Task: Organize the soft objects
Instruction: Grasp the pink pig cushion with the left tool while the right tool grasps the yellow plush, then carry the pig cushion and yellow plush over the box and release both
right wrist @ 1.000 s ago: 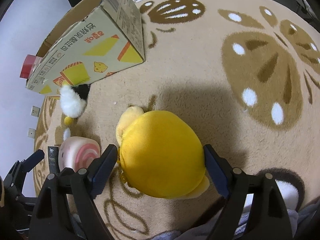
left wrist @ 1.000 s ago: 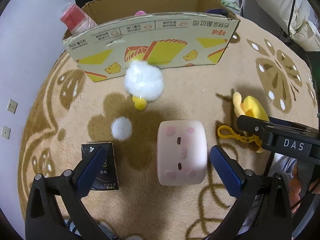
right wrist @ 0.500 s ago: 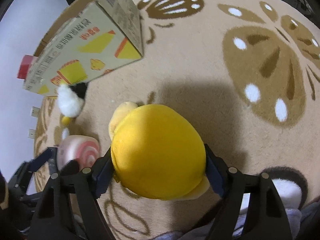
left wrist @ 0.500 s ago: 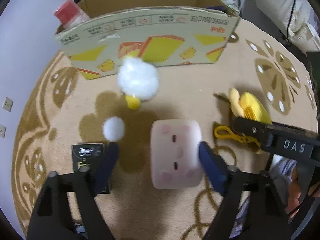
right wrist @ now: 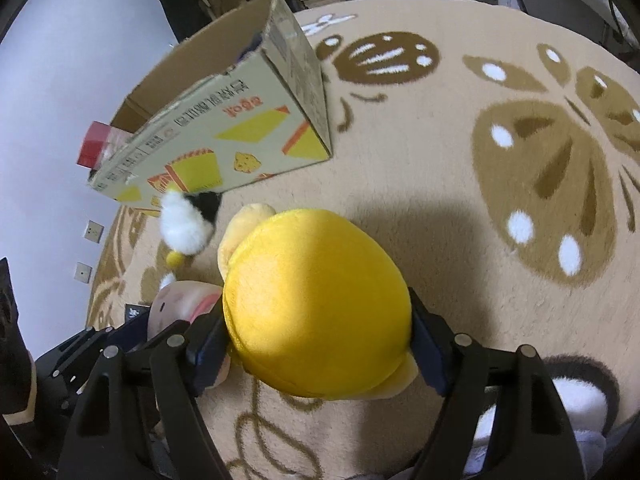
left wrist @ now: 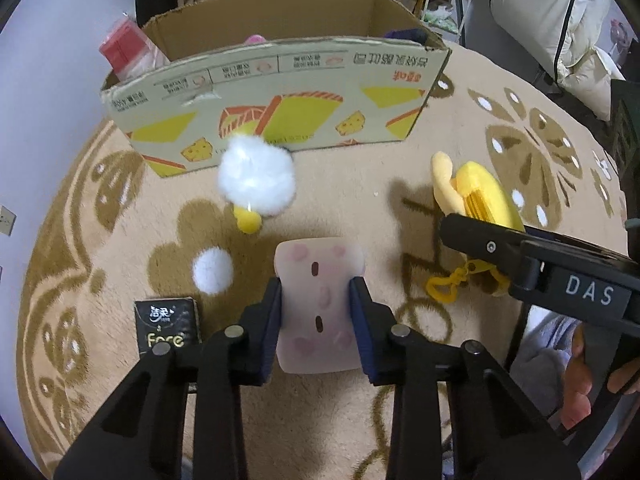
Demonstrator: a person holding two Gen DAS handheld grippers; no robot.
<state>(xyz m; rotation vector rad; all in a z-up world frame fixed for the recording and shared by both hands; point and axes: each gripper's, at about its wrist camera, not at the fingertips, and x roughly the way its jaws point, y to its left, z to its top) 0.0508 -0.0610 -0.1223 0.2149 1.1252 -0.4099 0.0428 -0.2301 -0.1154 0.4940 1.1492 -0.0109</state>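
Nearest us on the rug, the left gripper has its fingers pressed in on both sides of the pink squishy block, which is pinched narrow at the waist where the pads bite; we can't tell whether it's lifted or resting on the pile. In the right wrist view the right gripper is closed round the yellow plush, fingers tight against its flanks w/ the plush bulging out betw. them. From the left view that same plush shows as a yellow body w/ a paler ear and a yellow clip hanging under it, held by the right tool just to the right of the pink block.

Just left of the left gripper a black tissue pack lies flat on the rug. A bit beyond it sits a small white pompom. Further on, a bigger white fluffy toy w/ a yellow foot rests close to the front wall of the cardboard box; in the right view it shows a black patch on the box side.

The box stands open at the top, printed w/ yellow and orange cheese pics, and sth pink and sth dark peek above its front edge. A red-capped pack leans at its far left corner. Behind that, shelves & a white wall
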